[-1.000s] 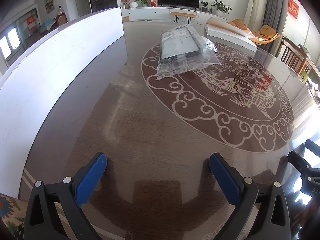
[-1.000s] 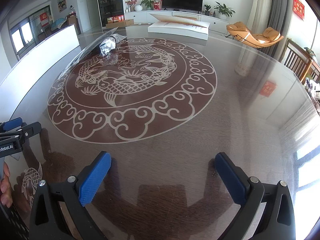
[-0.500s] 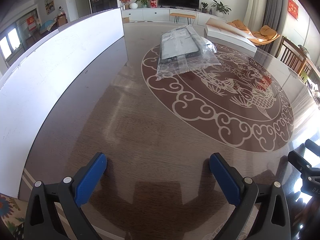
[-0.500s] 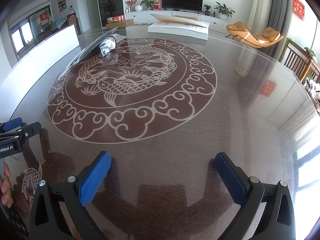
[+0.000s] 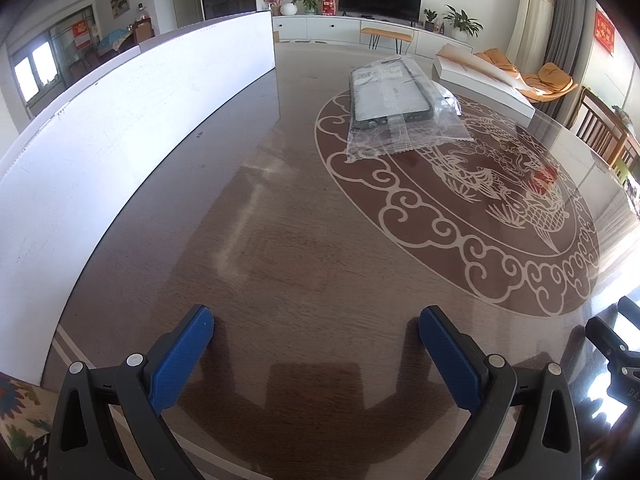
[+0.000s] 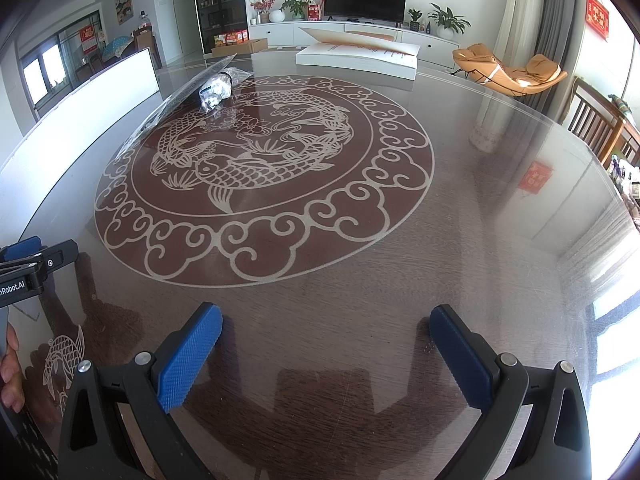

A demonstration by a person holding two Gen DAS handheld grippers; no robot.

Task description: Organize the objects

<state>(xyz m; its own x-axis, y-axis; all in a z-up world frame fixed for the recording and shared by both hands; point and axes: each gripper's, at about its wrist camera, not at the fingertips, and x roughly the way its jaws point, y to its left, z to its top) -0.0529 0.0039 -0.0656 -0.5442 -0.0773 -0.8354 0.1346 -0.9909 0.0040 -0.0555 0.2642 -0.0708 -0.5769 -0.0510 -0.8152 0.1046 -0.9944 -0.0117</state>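
Both tongs, left [image 5: 316,354] and right [image 6: 326,358], are wide and empty over the desk [image 5: 304,248], so I'd reach the left ones well ahead-right and grab the plastic-bagged item [image 5: 394,108] by its near edge.

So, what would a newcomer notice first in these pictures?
The large fish medallion inlaid in the glossy round table draws the eye first. At its far left edge lies a clear plastic bag holding a dark flat device. Both grippers hover low with jaws wide open.
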